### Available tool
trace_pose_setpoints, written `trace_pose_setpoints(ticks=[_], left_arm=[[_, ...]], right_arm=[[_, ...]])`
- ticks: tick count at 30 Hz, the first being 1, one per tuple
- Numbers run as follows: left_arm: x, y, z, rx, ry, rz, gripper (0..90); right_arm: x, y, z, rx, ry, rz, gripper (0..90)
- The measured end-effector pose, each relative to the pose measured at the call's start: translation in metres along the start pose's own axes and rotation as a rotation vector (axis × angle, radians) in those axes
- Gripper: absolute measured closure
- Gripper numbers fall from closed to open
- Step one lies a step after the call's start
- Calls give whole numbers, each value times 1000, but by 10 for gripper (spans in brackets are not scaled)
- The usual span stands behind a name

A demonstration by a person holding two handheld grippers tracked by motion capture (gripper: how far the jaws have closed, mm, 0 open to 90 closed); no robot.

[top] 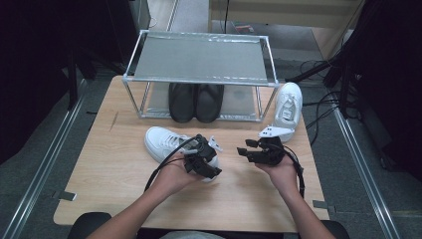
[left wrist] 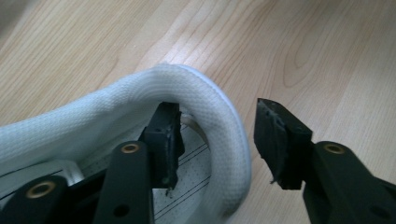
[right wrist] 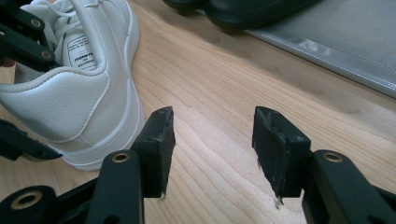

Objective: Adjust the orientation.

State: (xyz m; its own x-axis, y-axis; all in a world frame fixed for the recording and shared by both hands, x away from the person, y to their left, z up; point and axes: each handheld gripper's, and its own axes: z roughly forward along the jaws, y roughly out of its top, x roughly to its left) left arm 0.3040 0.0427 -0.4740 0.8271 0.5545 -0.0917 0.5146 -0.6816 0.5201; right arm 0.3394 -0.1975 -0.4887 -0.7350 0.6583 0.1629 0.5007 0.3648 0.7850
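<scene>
**A:** Start with what's closest to the person. Where does the left gripper (top: 211, 158) stand?

**B:** At the heel of the white sneaker (top: 166, 143), which lies on the wooden table (top: 109, 164) just in front of the rack. In the left gripper view its jaws are spread apart: one pad sits inside the padded heel collar (left wrist: 205, 93), the other outside it, with a gap to the fabric. Nothing is pinched, so it's released.

**B:** For a good grasp I'd push the inner pad deeper past the collar before squeezing, so the jaws bite the stiff heel wall rather than only the soft rim, which could fold and slip.

**A:** And the right gripper (top: 247, 148)?

**B:** Also spread wide, holding nothing, hovering over bare wood just beside the heel. It could steady the shoe from that side while the left one clamps.

**A:** Farther back?

**B:** A metal rack (top: 199, 57) with a pair of black shoes (top: 195, 102) on its lower shelf, and a second white sneaker (top: 288, 105) by its right leg. The space beside the black pair looks free, though the top shelf hides part of it, so I can't be sure.
</scene>
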Motion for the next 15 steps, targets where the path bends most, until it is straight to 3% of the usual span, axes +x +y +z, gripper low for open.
trace_pose_setpoints(ticks=[10,15], left_arm=[[8,-6,-26,-77,7,-29,460],[13,-10,-37,-93,6,-39,446]], right_arm=[[1,1,1,4,5,-2,498],[1,2,3,7,11,-4,497]])
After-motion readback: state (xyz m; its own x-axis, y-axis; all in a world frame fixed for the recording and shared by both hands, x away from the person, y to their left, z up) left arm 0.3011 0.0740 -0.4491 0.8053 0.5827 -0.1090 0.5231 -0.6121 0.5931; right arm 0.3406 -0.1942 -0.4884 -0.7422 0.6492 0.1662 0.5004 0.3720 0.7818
